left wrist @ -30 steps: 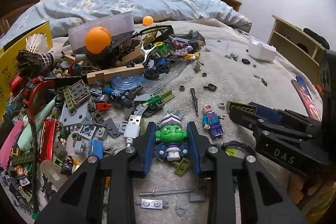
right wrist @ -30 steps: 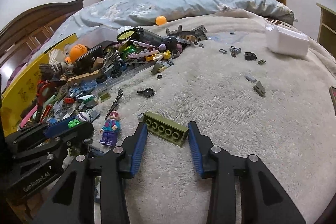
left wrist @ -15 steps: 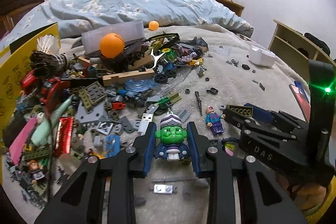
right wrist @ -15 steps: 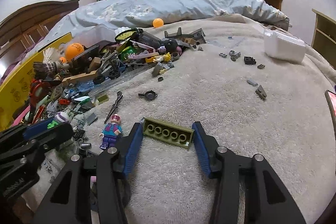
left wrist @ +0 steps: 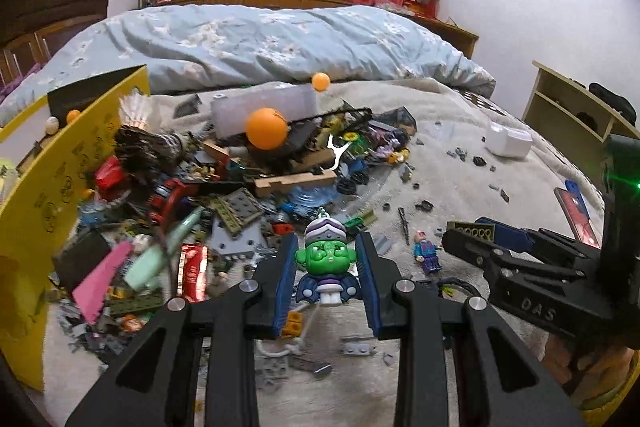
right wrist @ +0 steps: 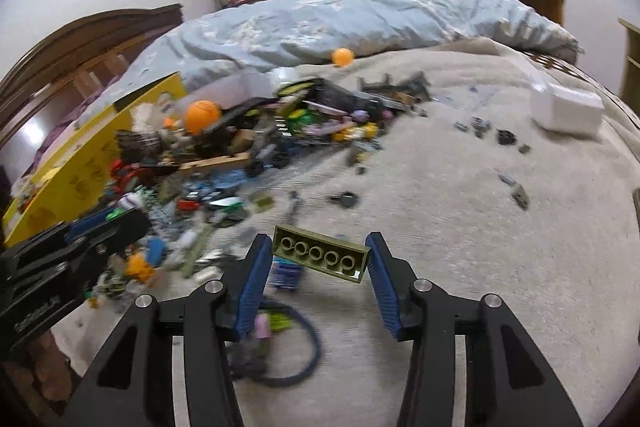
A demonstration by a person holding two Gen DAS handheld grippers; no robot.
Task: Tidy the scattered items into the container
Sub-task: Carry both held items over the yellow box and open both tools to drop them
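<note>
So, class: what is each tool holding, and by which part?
Left tool: green-faced figure keychain, clamped across its head. Right tool: olive brick, gripped by its two short ends.

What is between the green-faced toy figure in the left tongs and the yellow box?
The heaped pile of loose toys lies between the green-faced toy figure, gripped in the left tongs, and the yellow cardboard box; above the pile, nothing visible blocks.

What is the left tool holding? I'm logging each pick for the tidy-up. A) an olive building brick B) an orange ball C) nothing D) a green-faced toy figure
D: the left tool has its blue pads closed on the green-faced toy figure, lifted clear of the blanket.
</note>
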